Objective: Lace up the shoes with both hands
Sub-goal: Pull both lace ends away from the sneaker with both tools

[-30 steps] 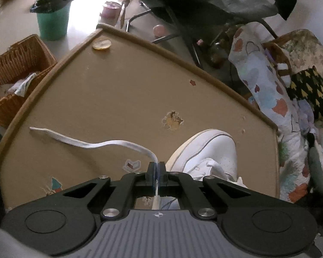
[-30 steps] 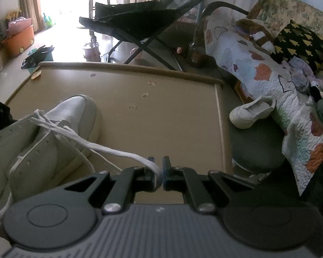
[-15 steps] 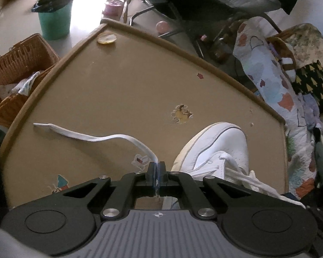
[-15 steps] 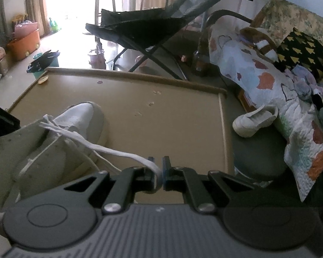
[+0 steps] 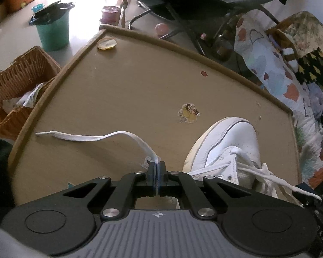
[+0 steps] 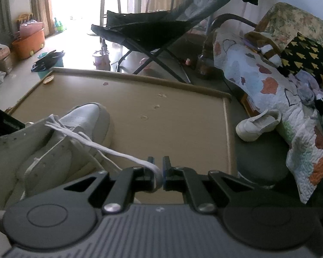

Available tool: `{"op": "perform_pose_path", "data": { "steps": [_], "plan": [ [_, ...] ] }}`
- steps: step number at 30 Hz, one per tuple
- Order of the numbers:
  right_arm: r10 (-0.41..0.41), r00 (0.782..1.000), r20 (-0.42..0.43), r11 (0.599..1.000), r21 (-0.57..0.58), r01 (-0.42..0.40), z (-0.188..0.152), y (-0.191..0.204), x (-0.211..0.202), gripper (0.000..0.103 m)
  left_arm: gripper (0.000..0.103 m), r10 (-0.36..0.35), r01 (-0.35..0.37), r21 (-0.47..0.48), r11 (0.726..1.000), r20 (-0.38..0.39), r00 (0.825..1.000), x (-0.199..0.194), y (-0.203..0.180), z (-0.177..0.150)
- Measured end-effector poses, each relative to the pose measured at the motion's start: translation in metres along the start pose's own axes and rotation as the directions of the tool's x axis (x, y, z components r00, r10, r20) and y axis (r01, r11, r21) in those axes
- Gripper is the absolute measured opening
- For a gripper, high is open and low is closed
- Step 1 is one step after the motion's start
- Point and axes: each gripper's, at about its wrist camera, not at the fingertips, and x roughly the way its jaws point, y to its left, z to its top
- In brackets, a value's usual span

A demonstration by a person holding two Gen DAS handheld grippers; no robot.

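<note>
A: What's each gripper doing?

B: Left gripper (image 5: 156,167), bottom center of its view, is pinching one lace end (image 5: 92,137) with the fingers pressed together. The free part of that lace is trailing off to the left across the brown table (image 5: 122,90).

A: Right one?

B: Right gripper (image 6: 158,167), bottom center of its frame, is clamping the other lace end (image 6: 118,153). Lace is sitting between the pads; a narrow gap is showing above it. That strand is running taut up and left to the white sneaker (image 6: 79,124).

A: Where's the shoe sitting?

B: On the table, toe pointing away. Lower right in the left wrist view, lower left in the right wrist view. Laces are crossing at the lower eyelets.

A: Behind it?

B: A cartoon sticker (image 5: 189,112) is lying just past the toe. Second white shoe (image 6: 258,124) is resting off the table's right edge, against a patterned quilt (image 6: 258,81). Wicker basket (image 5: 17,81) at the left, teal bin (image 5: 52,32) beyond it, black folding chair (image 6: 161,25) at the top.
</note>
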Motion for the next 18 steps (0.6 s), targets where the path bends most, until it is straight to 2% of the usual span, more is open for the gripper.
{"op": "perform_pose_path", "data": {
  "steps": [8,14,18],
  "plan": [
    [0.017,1.0,0.026,0.999,-0.031,-0.016,0.001,0.006,-0.005,0.007,0.002,0.065,-0.065,0.035,0.997,0.019,0.998,-0.007,0.004,0.001],
    [0.032,0.998,0.053,0.998,-0.052,-0.029,0.002,0.01,-0.009,0.008,0.002,0.121,-0.126,0.115,0.985,0.047,0.992,-0.014,0.003,-0.001],
    [0.049,0.995,0.092,0.997,-0.062,-0.043,0.004,0.013,-0.016,0.009,0.002,0.138,-0.143,0.114,0.983,0.054,0.989,-0.018,0.009,0.001]
  ]
}}
